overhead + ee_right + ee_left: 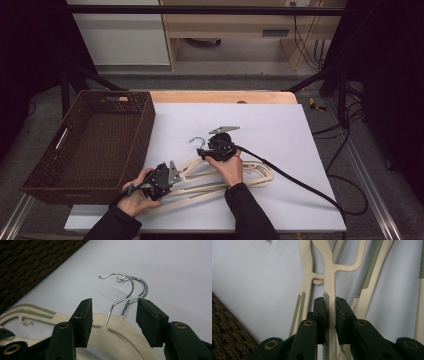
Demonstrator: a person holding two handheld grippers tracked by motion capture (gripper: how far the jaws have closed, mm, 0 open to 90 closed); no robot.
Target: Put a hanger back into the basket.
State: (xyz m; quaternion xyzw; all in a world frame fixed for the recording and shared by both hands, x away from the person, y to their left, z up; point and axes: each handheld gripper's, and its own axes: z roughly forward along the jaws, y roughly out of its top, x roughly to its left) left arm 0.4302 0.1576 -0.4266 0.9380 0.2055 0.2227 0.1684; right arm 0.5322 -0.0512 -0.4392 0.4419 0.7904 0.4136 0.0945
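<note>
The left gripper [329, 315] is clamped tight on one arm of a cream plastic clothes hanger [329, 277]. More cream hangers [250, 175] lie in a pile on the white bench [280, 130], just to the side of that gripper. The right gripper [113, 315] has its jaws apart, one on each side of the shiny metal hooks [130, 287] at the top of the pile. The pads do not touch the hooks. A brown woven basket [95, 145] sits close beside the left gripper.
</note>
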